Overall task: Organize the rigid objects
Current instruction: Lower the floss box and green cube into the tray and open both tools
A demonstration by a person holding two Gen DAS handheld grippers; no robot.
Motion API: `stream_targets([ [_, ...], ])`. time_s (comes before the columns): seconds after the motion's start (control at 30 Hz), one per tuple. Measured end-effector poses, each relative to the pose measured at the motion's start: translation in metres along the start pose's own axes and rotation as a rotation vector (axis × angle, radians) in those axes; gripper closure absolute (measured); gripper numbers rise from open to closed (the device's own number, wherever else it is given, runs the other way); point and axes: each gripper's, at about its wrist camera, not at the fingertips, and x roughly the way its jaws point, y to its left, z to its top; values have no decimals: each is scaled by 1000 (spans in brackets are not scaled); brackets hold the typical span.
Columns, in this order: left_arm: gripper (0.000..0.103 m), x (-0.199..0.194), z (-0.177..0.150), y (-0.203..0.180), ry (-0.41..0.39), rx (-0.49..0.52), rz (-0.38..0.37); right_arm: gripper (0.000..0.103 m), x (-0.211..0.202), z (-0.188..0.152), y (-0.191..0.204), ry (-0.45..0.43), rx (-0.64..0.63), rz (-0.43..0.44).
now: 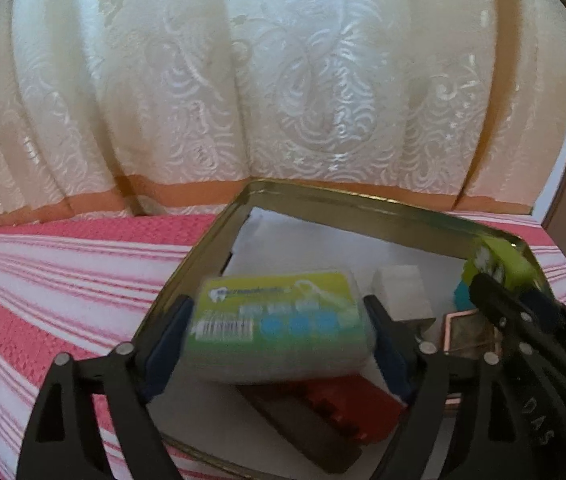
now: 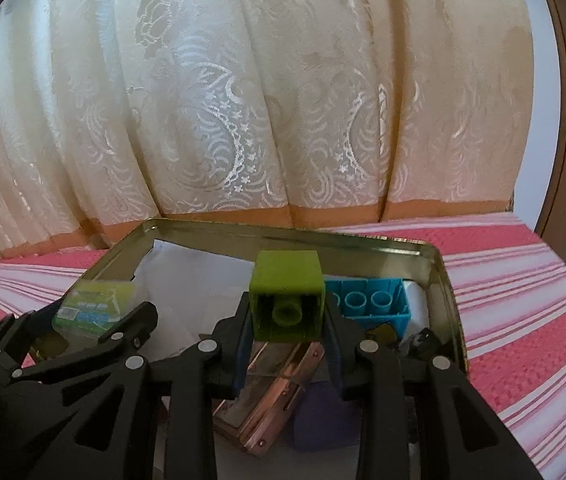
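A clear plastic box with a lime-green label lies crosswise between the fingers of my left gripper, above a shallow gold metal tin. The box is blurred while the fingers are sharp, and the pads look just off its ends, so the gripper is open. My right gripper is shut on a lime-green toy brick with its hollow underside facing the camera, over the tin's right half. The left wrist view shows that brick at the tin's right rim.
In the paper-lined tin lie a blue brick, a copper-framed flat piece, a purple block, a white block and a red-and-brown object. A striped red-and-white cloth lies under it, with a cream curtain behind.
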Motion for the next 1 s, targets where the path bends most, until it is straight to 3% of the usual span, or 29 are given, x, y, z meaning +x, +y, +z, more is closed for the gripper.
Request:
stream_targets([
  [0.1, 8, -1, -1, 3, -2, -15, 28, 66, -1, -1, -1, 5, 15, 3],
  [0.33, 6, -3, -2, 5, -13, -34, 5, 62, -7, -2, -3, -17, 30, 10],
  [0.43, 6, -4, -2, 6, -21, -52, -4, 51, -11, -2, -6, -33, 45, -7],
  [0.5, 6, -5, -2, 7, -27, -65, -11, 38, -12, -3, -11, -40, 73, -17],
  [0.7, 4, -7, -2, 6, -39, -50, -6, 34, -20, -2, -16, -76, 104, -26],
  [0.8, 0, -15, -4, 0, -83, 10, 37, 22, -28, -3, -20, -121, 136, -47],
  [0.93, 0, -34, -9, -2, -176, 66, 110, 21, -45, -2, -26, -213, 165, -66],
  [1.0, 0, -40, -12, 1, -189, 71, 121, 14, -54, -3, -28, -259, 180, -78],
])
